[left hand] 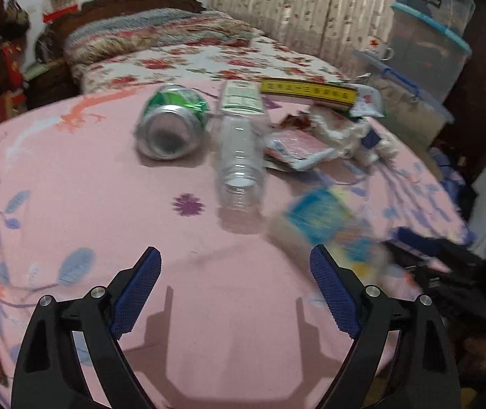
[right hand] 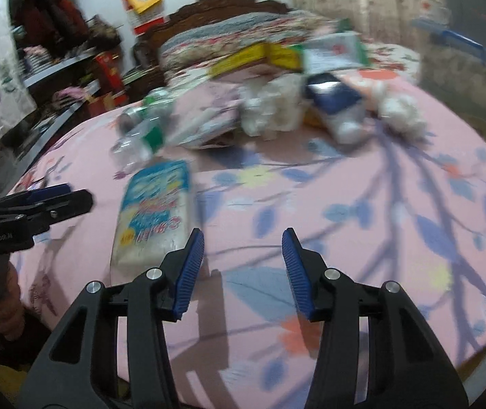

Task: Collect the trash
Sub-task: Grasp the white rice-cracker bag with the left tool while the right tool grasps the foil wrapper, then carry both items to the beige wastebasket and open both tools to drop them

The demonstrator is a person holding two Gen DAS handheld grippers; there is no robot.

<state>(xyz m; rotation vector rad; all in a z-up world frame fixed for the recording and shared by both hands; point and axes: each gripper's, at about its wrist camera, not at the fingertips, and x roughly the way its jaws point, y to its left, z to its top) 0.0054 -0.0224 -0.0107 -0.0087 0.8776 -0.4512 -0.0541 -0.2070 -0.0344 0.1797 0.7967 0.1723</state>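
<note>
Left gripper: fingers spread wide over the pink bedsheet, nothing between them, touching nothing.
Right gripper: fingers about half apart above the sheet, nothing gripped; blue pads bare.
Tissue packet: flat on the sheet, just beside the right gripper's left finger; whether they touch, cannot tell.
Can: green, on its side, ahead of the left gripper.
Bottle: clear plastic, lying just right of the can.
Wrappers and paper: piled behind the bottle, below a yellow box.
</note>
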